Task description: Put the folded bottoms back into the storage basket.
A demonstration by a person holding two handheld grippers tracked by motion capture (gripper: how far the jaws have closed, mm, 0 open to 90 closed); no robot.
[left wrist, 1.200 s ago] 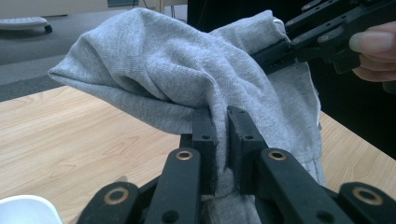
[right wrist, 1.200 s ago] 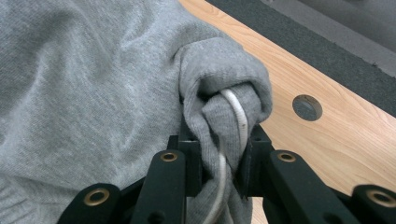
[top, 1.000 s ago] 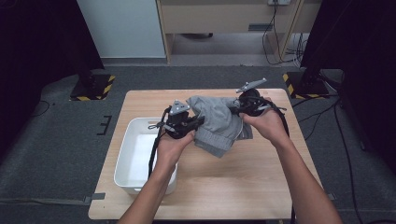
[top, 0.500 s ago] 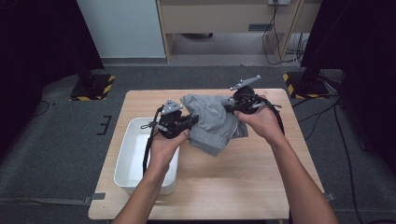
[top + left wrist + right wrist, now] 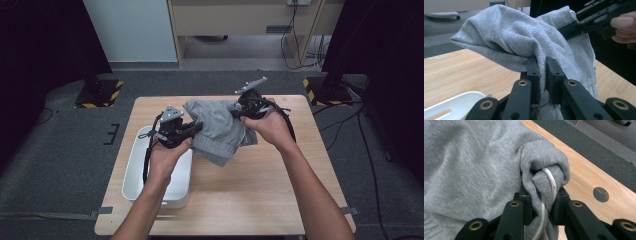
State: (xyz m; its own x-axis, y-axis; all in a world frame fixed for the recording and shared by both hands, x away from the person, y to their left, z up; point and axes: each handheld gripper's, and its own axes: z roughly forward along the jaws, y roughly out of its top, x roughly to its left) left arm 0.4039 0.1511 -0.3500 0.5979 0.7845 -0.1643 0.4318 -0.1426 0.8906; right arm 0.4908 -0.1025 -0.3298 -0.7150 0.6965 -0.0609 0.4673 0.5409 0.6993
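So the grey garment (image 5: pixel 220 131) is held up over the desk (image 5: pixel 260 185), right beside the white tub (image 5: pixel 134 170), stretched between both grippers. The left gripper (image 5: pixel 542 75) has its fingers pinched on a bunched fold; the right gripper (image 5: pixel 541 205) is clamped on a hem with a white drawstring caught in it. It looks soft, light and floppy, so thick seams or gathered folds are probably the best places to be grabbed, since single layers may slip.

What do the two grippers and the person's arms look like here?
Both grippers, left gripper and right gripper, are black linkage frames with brass-ringed pivots and flat black jaws. Each carries a grey three-cornered plate on top and trails a black cable. The forearms are bare, no sleeves or gloves.
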